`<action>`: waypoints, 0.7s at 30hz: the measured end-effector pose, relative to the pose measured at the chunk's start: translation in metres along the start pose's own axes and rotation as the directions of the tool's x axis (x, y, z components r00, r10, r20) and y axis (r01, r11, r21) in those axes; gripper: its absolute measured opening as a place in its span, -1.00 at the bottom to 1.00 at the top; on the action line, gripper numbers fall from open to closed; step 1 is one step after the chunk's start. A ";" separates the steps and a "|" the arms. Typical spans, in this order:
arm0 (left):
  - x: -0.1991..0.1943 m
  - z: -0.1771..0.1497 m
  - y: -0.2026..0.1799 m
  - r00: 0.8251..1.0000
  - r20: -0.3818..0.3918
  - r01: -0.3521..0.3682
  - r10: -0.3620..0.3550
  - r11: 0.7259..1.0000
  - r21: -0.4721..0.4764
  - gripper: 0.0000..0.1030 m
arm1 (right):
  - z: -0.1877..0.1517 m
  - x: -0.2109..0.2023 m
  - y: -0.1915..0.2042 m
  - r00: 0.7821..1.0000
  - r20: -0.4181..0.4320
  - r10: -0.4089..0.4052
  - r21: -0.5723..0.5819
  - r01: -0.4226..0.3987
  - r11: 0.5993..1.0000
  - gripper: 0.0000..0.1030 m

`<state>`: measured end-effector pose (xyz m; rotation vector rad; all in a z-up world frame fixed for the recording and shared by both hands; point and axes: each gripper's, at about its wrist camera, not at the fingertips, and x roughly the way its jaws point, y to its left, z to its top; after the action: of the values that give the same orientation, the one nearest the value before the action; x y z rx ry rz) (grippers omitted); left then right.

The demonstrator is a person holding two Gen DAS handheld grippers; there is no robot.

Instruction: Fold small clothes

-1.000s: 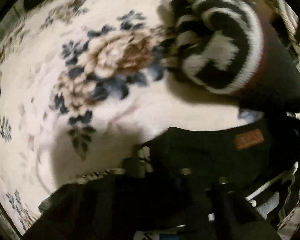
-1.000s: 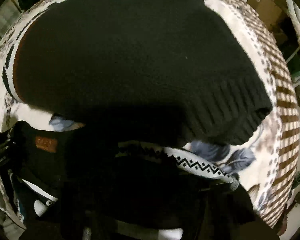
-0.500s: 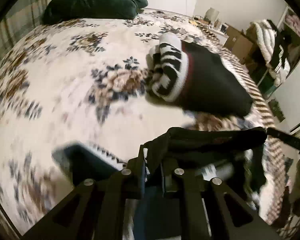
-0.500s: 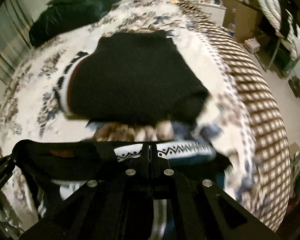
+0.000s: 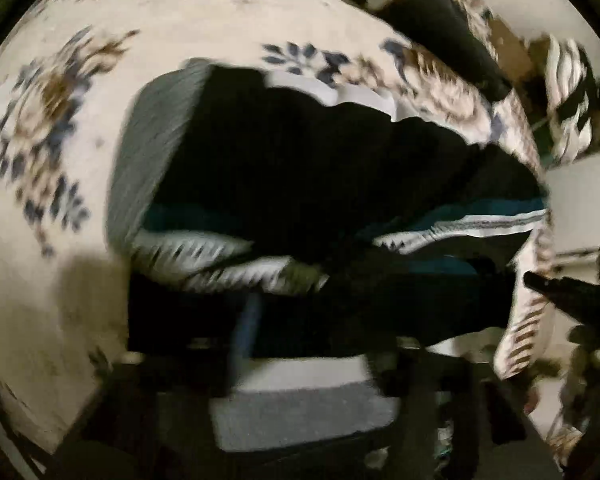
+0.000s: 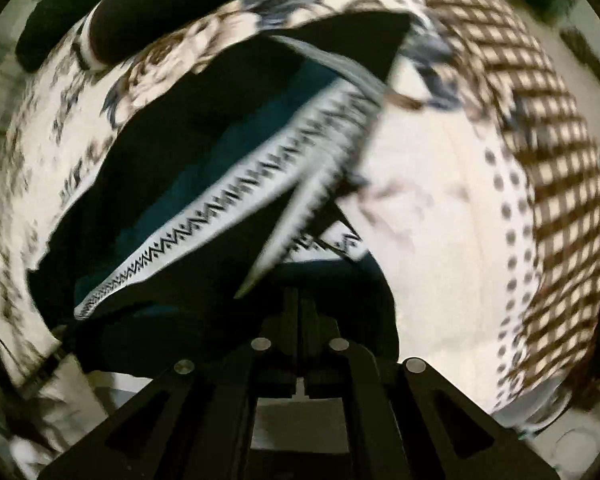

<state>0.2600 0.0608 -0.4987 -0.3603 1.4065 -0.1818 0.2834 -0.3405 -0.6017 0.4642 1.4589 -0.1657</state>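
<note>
A small dark garment (image 5: pixel 308 168) with teal and white zigzag-patterned bands and grey ribbing lies spread on the floral bedspread (image 5: pixel 80 280). It also shows in the right wrist view (image 6: pixel 204 184), stretched towards the camera. My right gripper (image 6: pixel 300 304) is shut on the garment's near edge. My left gripper (image 5: pixel 312 344) is dark and blurred at the garment's near edge; it looks shut on the fabric. The right gripper's tip (image 5: pixel 560 292) shows at the right edge of the left wrist view.
A folded black sweater (image 5: pixel 436 28) with black-and-white striped trim lies farther back on the bed; it also shows in the right wrist view (image 6: pixel 152 12). The bedspread's brown checked border (image 6: pixel 540 92) runs along the right side. Room clutter sits beyond the bed edge.
Both grippers swung down from a raised hold. The dark garment went from hanging between them to spread over the bedspread, and both views now look down at it.
</note>
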 end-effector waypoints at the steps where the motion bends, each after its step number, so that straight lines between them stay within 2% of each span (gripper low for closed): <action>1: -0.008 -0.001 0.007 1.000 0.017 0.021 -0.021 0.999 -0.043 0.30 | 0.001 -0.006 -0.008 1.000 0.015 0.019 0.031 -0.020 0.999 -0.77; 2: -0.015 -0.001 0.014 0.999 0.041 0.037 -0.034 0.995 -0.089 0.30 | 0.002 -0.014 -0.017 0.998 0.037 0.047 0.069 -0.049 0.996 -0.32; 3: -0.019 0.000 0.020 0.998 0.057 0.045 -0.037 0.991 -0.128 0.31 | 0.005 -0.019 -0.024 0.995 0.055 0.079 0.101 -0.084 0.991 0.02; 4: -0.022 0.003 0.026 0.996 0.072 0.056 -0.044 0.985 -0.165 0.32 | 0.009 -0.024 -0.035 0.989 0.083 0.124 0.153 -0.135 0.979 0.09; 6: -0.021 0.016 0.039 0.994 0.101 0.056 -0.033 0.969 -0.241 0.32 | 0.021 -0.027 -0.047 0.979 0.120 0.162 0.208 -0.184 0.961 0.10; 8: -0.011 0.031 0.052 0.991 0.132 0.058 -0.016 0.945 -0.322 0.32 | 0.039 -0.023 -0.053 0.970 0.154 0.189 0.238 -0.222 0.946 0.10; 11: 0.010 0.044 0.071 0.989 0.146 0.054 0.010 0.900 -0.432 0.31 | 0.067 -0.003 -0.059 0.960 0.161 0.229 0.305 -0.269 0.914 0.11; 12: 0.017 0.047 0.076 0.989 0.146 0.054 0.016 0.885 -0.462 0.30 | 0.073 0.004 -0.060 0.958 0.160 0.239 0.328 -0.281 0.902 0.03; 13: 0.020 0.048 0.079 0.988 0.155 0.059 0.019 0.876 -0.479 0.16 | 0.076 0.008 -0.059 0.955 0.166 0.246 0.337 -0.289 0.896 -0.16; 14: 0.019 0.048 0.078 0.984 0.176 0.060 0.029 0.875 -0.480 -0.24 | 0.077 0.008 -0.056 0.956 0.176 0.233 0.339 -0.281 0.898 -0.69; 15: 0.015 0.049 0.077 0.981 0.191 0.050 0.044 0.884 -0.464 -0.46 | 0.080 0.007 -0.051 0.961 0.174 0.215 0.334 -0.263 0.905 -0.75; 16: 0.010 0.051 0.072 0.978 0.202 0.038 0.056 0.900 -0.435 -0.79 | 0.080 0.003 -0.047 0.962 0.186 0.200 0.319 -0.252 0.914 -0.81; 21: -0.021 0.056 0.060 0.959 0.266 0.002 0.094 0.940 -0.341 -0.84 | 0.050 -0.029 -0.042 0.959 0.210 0.191 0.295 -0.249 0.923 -0.85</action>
<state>0.3062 0.1313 -0.4934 -0.6130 1.1613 0.1508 0.3094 -0.4033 -0.5798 0.8535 1.1967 -0.2575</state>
